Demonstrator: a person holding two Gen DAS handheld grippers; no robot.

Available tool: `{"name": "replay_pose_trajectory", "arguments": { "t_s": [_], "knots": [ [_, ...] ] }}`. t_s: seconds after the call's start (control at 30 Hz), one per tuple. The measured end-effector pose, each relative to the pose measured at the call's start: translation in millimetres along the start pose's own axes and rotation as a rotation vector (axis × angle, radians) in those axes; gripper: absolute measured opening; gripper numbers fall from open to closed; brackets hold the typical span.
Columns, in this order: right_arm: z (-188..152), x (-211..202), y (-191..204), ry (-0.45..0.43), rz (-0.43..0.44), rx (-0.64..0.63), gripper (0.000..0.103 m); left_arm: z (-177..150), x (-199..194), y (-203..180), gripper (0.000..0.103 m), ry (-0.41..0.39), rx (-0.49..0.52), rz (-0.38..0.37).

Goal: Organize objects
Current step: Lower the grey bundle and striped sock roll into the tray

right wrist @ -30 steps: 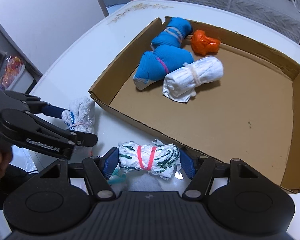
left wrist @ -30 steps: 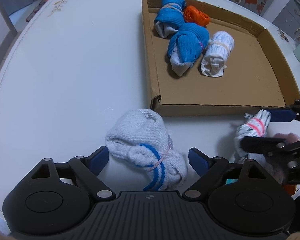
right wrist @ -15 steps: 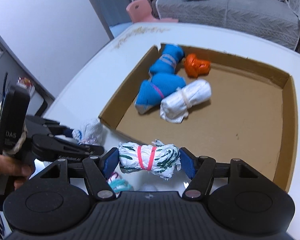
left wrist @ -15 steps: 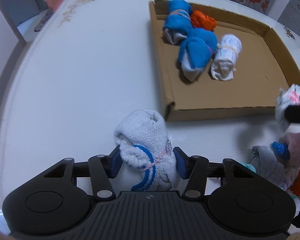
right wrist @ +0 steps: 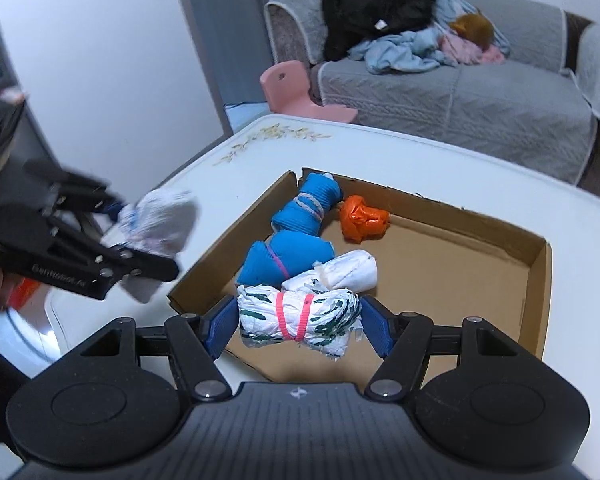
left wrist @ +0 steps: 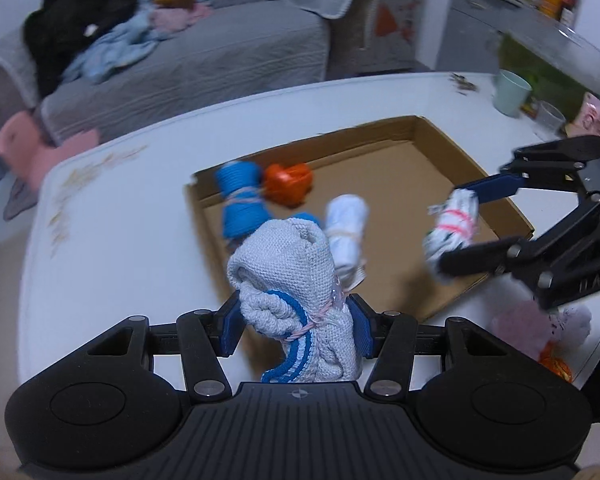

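Note:
My left gripper (left wrist: 294,322) is shut on a grey sock roll with blue stripes (left wrist: 290,276) and holds it in the air near the cardboard tray's (left wrist: 452,152) front left corner. My right gripper (right wrist: 298,322) is shut on a white sock roll with green marks and a pink band (right wrist: 298,314), held above the tray's (right wrist: 536,264) near edge. In the tray lie two blue rolls (right wrist: 290,258), an orange roll (right wrist: 362,220) and a white roll (right wrist: 348,270). Each gripper shows in the other's view: the right one (left wrist: 456,224) and the left one (right wrist: 152,232).
The white table (left wrist: 112,216) holds the tray. A heap of loose socks (left wrist: 540,324) lies at the table's right front. A pale green cup (left wrist: 512,92) stands at the far right. A grey sofa with clothes (right wrist: 440,64) and a pink chair (right wrist: 296,88) stand beyond.
Both grippers have lifted their sock rolls off the table and tilted up. The left gripper closed on the grey roll and moved toward the tray; the right roll now hangs over the tray.

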State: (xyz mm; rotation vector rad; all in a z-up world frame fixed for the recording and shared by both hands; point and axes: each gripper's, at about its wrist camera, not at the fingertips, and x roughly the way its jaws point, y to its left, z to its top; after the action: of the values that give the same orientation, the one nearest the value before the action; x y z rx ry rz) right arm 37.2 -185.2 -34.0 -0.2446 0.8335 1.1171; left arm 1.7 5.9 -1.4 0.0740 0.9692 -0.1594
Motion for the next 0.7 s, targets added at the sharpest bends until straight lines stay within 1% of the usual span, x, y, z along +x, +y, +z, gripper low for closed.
{"name": "replay_pose_trajectory", "arguments": {
  "t_s": [0.13,0.2,0.3,0.4,0.5,0.7],
  "knots": [
    [0,11,-2,0.005,0.006,-0.062,0.063,4,18,-15,0.059,0.003,0.06,-0.02],
    [1,15,-4,0.007,0.017,-0.075,0.063,2,26,-20,0.059,0.027,0.067,-0.036],
    [2,21,-6,0.018,0.033,-0.089,0.063,-3,40,-20,0.059,0.072,0.117,-0.046],
    [0,26,-5,0.044,0.056,-0.118,0.063,-7,52,-13,0.06,0.113,0.114,-0.054],
    [-3,34,-1,0.076,0.065,-0.158,0.063,-5,56,-8,0.06,0.12,0.098,-0.073],
    [-6,44,1,0.107,0.055,-0.177,0.063,0,61,-11,0.06,0.132,0.091,-0.07]
  ]
}}
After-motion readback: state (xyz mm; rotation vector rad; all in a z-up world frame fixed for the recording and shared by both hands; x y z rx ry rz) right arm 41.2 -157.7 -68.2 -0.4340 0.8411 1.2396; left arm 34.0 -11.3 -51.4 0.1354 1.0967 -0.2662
